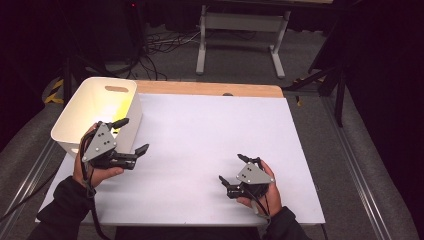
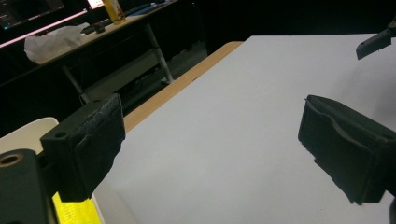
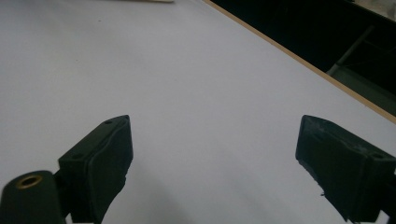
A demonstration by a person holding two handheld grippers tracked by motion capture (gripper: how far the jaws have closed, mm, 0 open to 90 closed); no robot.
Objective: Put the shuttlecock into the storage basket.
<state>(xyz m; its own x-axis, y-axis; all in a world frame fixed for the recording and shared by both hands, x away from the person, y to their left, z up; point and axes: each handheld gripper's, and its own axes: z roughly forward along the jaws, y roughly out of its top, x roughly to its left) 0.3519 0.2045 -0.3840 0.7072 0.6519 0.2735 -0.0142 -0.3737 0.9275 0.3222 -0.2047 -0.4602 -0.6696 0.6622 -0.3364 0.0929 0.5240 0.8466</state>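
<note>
High view first: the left gripper (image 1: 134,135) hovers at the near right corner of the white bin (image 1: 98,101), jaws spread wide and holding nothing, one jaw over the bin's rim and the other out over the white table top (image 1: 210,145) — a placing that looks suited to working at the bin, whose inside glows yellow, though what lies in it I cannot make out. The right gripper (image 1: 233,169) sits low toward the near right of the table, well apart from the bin, jaws likewise wide and empty — probably just parked out of the way. Left gripper view catches a strip of yellow (image 2: 74,211) beneath its own jaw, beside the bin's pale rim.
</note>
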